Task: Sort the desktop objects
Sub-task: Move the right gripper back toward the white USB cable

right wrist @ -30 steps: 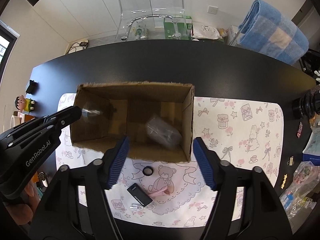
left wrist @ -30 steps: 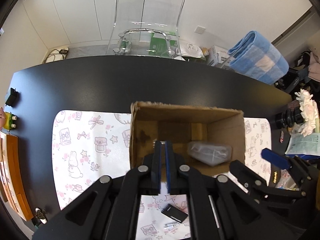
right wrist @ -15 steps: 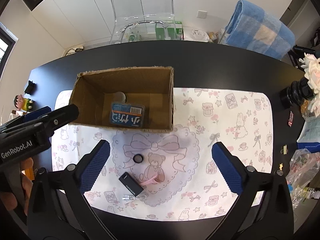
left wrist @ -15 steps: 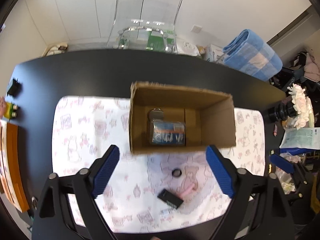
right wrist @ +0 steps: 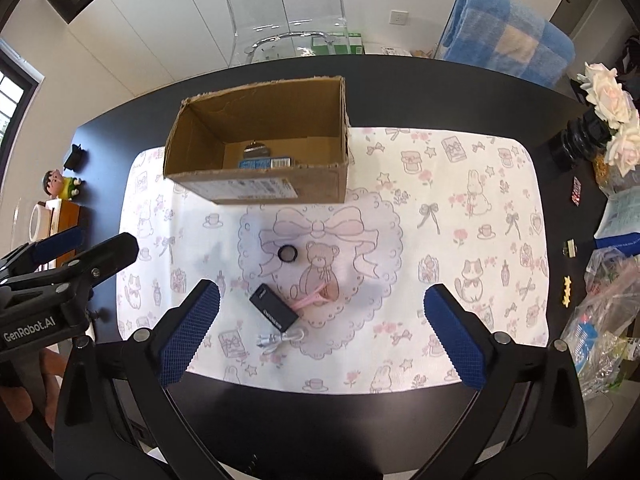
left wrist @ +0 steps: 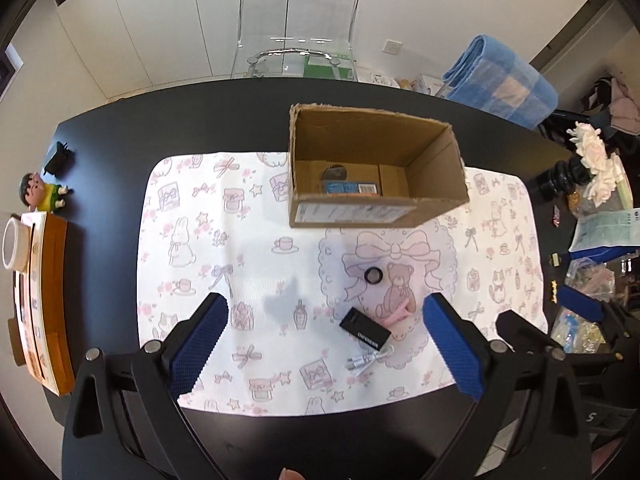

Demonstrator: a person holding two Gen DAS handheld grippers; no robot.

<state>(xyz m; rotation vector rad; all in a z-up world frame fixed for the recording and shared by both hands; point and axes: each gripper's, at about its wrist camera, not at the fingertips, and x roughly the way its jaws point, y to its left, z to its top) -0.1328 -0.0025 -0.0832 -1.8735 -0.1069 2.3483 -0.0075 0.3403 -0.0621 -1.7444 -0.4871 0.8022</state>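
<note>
Left wrist view: left gripper (left wrist: 326,346) stood with jaws wide apart and empty, having just been opening, nothing between them. Right gripper (right wrist: 320,330) likewise, jaws spread to the full, just been opening, empty.

Cardboard box (left wrist: 372,212) sat at the far edge of the patterned mat (left wrist: 200,240) on the black worktop (left wrist: 160,120); a blue-labelled packet (left wrist: 350,188) and a round lid-like item (left wrist: 334,171) lay inside.

Remaining loose items lay clustered between box and jaws: black ring (left wrist: 373,275), black rectangular stick (left wrist: 365,330), pink clip (left wrist: 396,316), coiled white cable (left wrist: 366,360).

Key relation: the black rectangular stick lay ahead of both grippers, its long axis running diagonally, near-right to far-left. In the right wrist view it sat (right wrist: 274,312) left of centre between the pads; in the left view, right of centre. Judged roughly equal reach for both; jaws would need turning across the diagonal.

Versus a second earlier: left jaws were then nearly closed over the box, and the box held a clear bag-like item. Both grippers have since backed away, so the box looks smaller and farther
</note>
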